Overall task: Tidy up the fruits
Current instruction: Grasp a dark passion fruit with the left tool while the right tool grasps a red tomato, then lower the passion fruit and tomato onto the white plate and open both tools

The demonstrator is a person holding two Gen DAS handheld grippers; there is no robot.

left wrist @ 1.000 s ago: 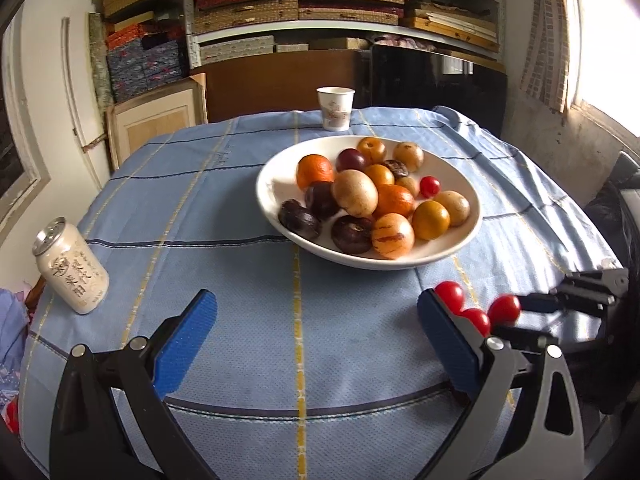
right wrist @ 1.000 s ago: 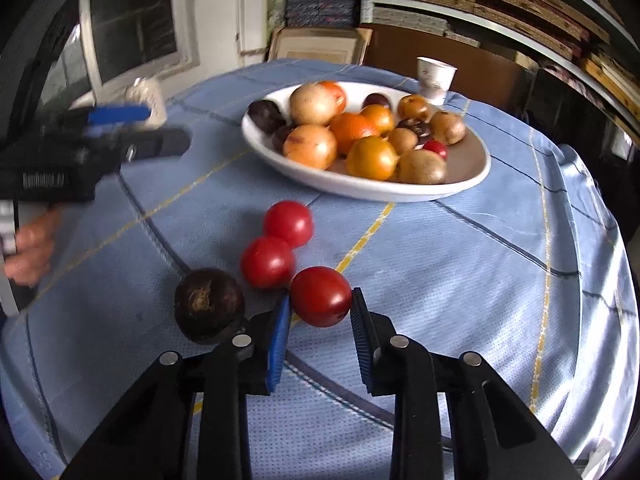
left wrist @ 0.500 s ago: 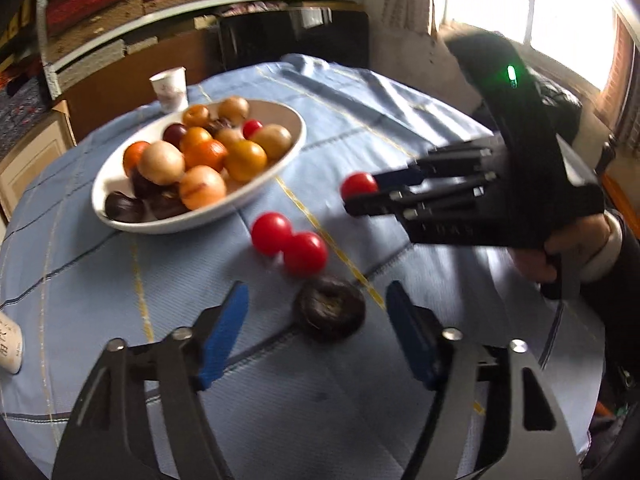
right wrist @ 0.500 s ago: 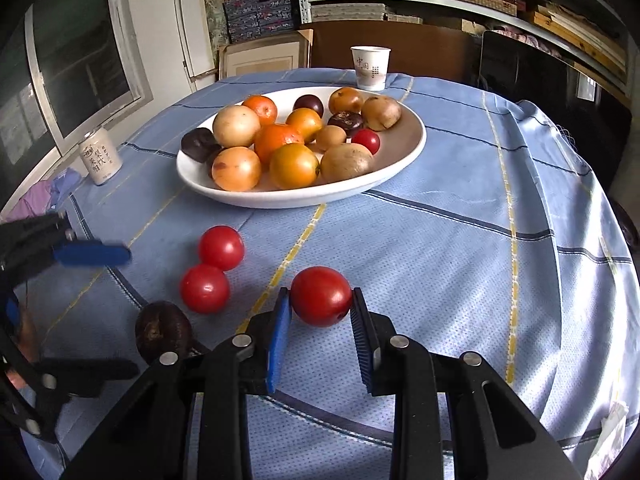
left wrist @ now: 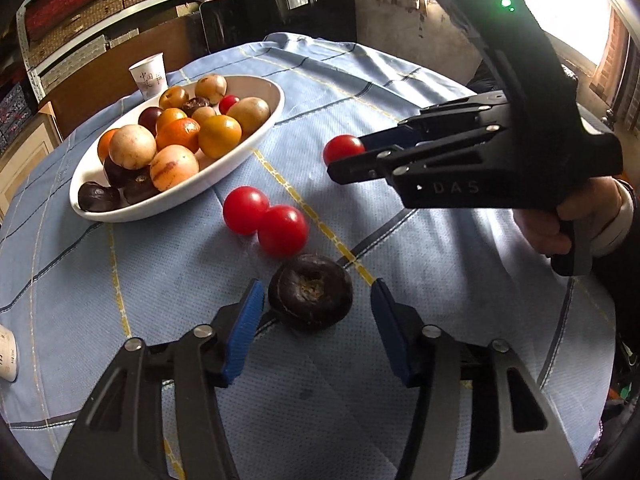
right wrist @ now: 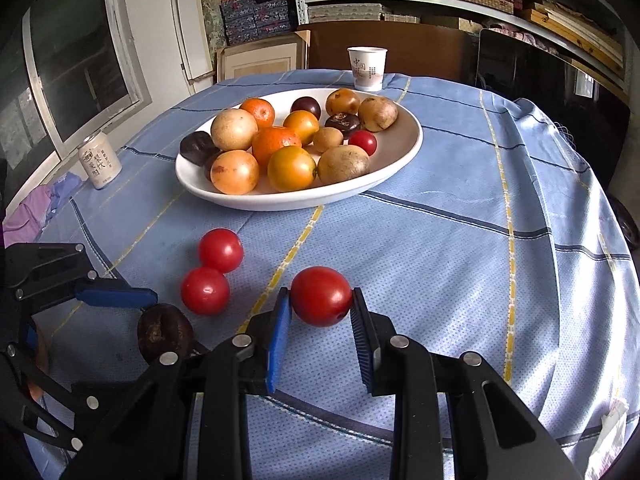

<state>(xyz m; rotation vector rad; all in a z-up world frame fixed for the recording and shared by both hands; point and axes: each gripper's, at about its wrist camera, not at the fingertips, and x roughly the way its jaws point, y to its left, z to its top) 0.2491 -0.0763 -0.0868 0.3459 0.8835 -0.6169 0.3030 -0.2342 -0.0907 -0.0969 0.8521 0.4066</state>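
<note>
A round table under a light-blue cloth with yellow and dark stripes (right wrist: 460,248) carries a wide white oval bowl (right wrist: 400,156) heaped with orange, tan and dark fruits towards its far edge. On the near part of the cloth, between bowl and grippers, two round red tomatoes (left wrist: 266,220) lie touching, with a dark, wrinkled purple fruit (left wrist: 311,297) just beside them. The left gripper (left wrist: 316,330) stands directly behind this dark fruit, which sits between its blue pads, close to the left one; the jaws are wide apart and grip nothing. The right gripper (right wrist: 322,320) is closed on a third red tomato (right wrist: 321,296), raised off the cloth, with the bowl ahead of it and slightly left.
</note>
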